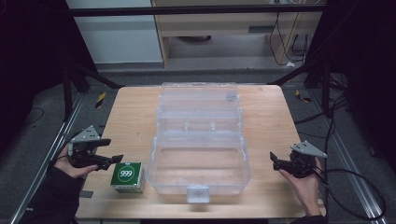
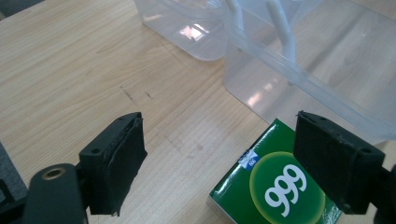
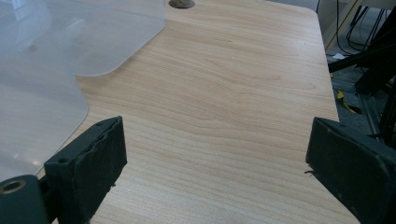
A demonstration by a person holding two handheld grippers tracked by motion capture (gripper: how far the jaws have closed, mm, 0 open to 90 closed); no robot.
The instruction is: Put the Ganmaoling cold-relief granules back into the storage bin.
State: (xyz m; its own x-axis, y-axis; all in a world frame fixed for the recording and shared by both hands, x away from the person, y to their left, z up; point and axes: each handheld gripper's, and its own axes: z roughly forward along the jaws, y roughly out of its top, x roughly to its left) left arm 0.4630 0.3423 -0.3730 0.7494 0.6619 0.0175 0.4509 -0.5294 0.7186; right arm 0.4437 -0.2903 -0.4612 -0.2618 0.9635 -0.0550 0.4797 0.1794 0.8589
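overall, high view: a clear plastic case (image 1: pixel 200 140) lies open and empty mid-desk, its lid folded back toward the far edge; a green box marked 999 (image 1: pixel 127 177) sits just beside its near-left corner.
high view, claws: the left claw (image 1: pixel 108 158) hovers released just left of the green box; the right claw (image 1: pixel 275 161), also released, waits near the case's right side, holding nothing.
left gripper view: jaws spread wide, the green box (image 2: pixel 275 189) low between them and nearer the right jaw, untouched; the case (image 2: pixel 299 60) wall is just beyond.
right gripper view: jaws parted over bare wood, the case (image 3: pixel 42 70) at left.
step, judged: approach before a pickup; next probably calls for centring the jaws on the box, then clenching.
surface and room: pale wood-grain desk (image 1: pixel 126 121) in a dim room, dark frame rails, cables on grey floor.
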